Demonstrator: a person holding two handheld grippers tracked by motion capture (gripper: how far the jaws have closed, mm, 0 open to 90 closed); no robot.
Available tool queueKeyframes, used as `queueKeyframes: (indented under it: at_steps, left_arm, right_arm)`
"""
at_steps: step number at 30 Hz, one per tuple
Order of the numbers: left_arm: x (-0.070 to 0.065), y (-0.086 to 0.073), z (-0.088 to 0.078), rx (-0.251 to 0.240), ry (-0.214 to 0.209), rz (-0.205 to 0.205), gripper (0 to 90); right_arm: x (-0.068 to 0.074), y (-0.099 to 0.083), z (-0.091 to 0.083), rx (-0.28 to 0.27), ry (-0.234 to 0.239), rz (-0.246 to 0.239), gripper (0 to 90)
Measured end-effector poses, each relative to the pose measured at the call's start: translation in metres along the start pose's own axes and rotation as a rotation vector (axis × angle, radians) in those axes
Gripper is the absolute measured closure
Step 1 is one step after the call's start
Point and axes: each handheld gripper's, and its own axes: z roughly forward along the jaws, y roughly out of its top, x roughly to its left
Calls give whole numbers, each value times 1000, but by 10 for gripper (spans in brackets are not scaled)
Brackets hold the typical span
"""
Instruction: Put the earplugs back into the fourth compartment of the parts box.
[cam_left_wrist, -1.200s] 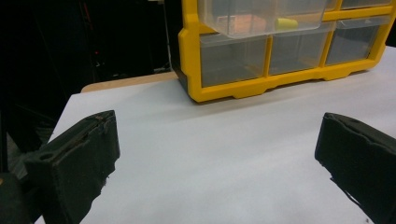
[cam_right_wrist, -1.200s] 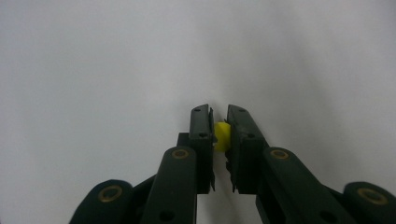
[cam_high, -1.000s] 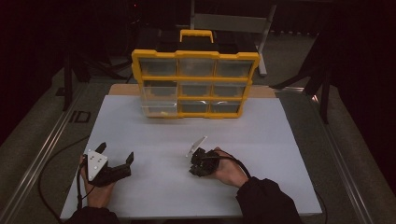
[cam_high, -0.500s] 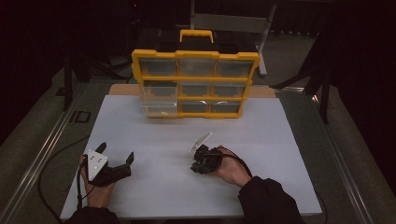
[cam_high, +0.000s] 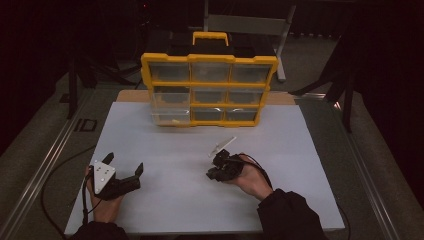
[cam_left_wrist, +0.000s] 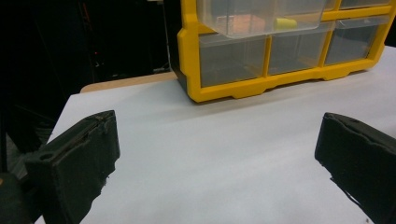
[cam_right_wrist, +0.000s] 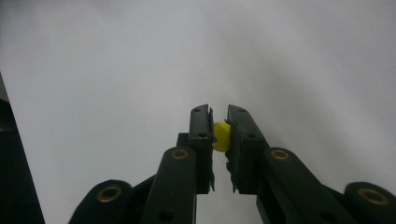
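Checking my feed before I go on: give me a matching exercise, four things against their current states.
Things:
1. left gripper
2. right gripper
3. small yellow piece
4. left middle drawer

States:
A. pulled out of the yellow cabinet
B. pinched between two jaws
C. jaws wide apart, nothing between them
D. jaws nearly closed, over the white table

Pairs: 1-C, 2-D, 3-B, 4-A

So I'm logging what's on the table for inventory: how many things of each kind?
Yellow drawer cabinet: 1
Small yellow piece, clamped in the right claw: 1
Hand-held claws, counting the open left claw: 2
Total: 4
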Motion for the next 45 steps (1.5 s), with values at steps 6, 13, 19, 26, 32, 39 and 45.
queueKeyframes:
  at_steps: [6, 13, 19, 26, 32, 39, 45]
  left_arm:
    - [0, 0, 0, 0, 0, 0, 9]
    - [0, 0, 0, -1, 0, 0, 8]
    - [0, 0, 0, -1, 0, 1, 9]
    - [0, 0, 0, 0, 0, 2, 9]
    - [0, 0, 0, 1, 0, 2, 9]
    - [0, 0, 0, 2, -1, 2, 9]
    - [-1, 0, 1, 2, -2, 2, 9]
  right_arm:
    - [-2, 3, -8, -37, 15, 21, 808]
    - [-4, 7, -17, -75, 19, 31, 808]
    - [-5, 12, -23, -96, 23, 41, 807]
    - [-8, 17, -31, -122, 30, 57, 807]
    - [-10, 22, -39, -151, 30, 60, 807]
    - [-12, 29, -47, -171, 21, 60, 807]
    - [-16, 37, -55, -188, 4, 59, 807]
